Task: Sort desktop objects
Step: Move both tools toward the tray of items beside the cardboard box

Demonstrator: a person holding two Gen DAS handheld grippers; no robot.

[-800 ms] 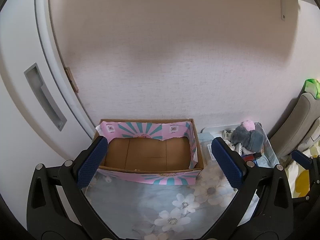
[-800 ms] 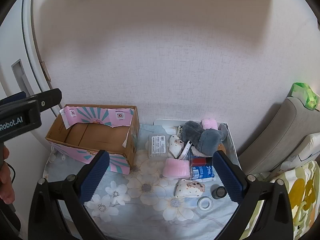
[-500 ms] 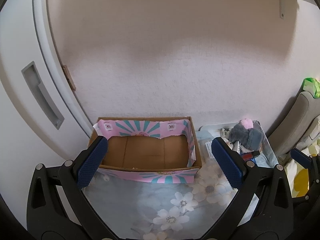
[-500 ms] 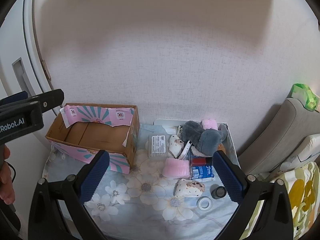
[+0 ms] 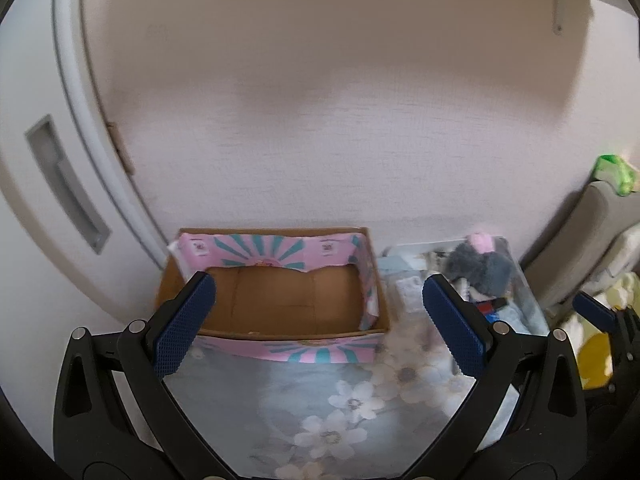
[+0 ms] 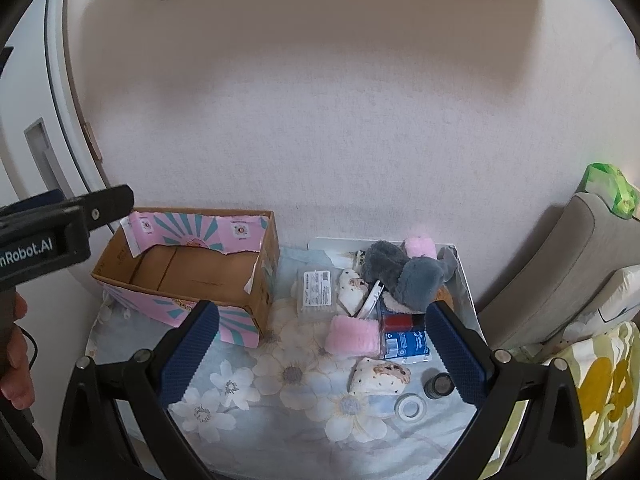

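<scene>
Left wrist view motion-blurred; cardboard box (image 5: pixel 276 300) print unreadable. Grey plush toy (image 6: pixel 404 274) covers items beneath it: white tray (image 6: pixel 460 264) contents right of box only partly visible. Clear packet (image 6: pixel 317 294) label too small to read. Left gripper (image 6: pixel 60 224) cut off by picture edge; jaws' stance cannot be told there.

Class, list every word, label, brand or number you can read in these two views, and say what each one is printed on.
"nRobot.AI": white letters on the black body of the left claw, cut off at the picture's edge.
White label on the clear flat packet: printed lines, too small to read.
Blue packet: white print and symbols, too small to read.
White stickers on the cardboard box: blurred, unreadable.
</scene>
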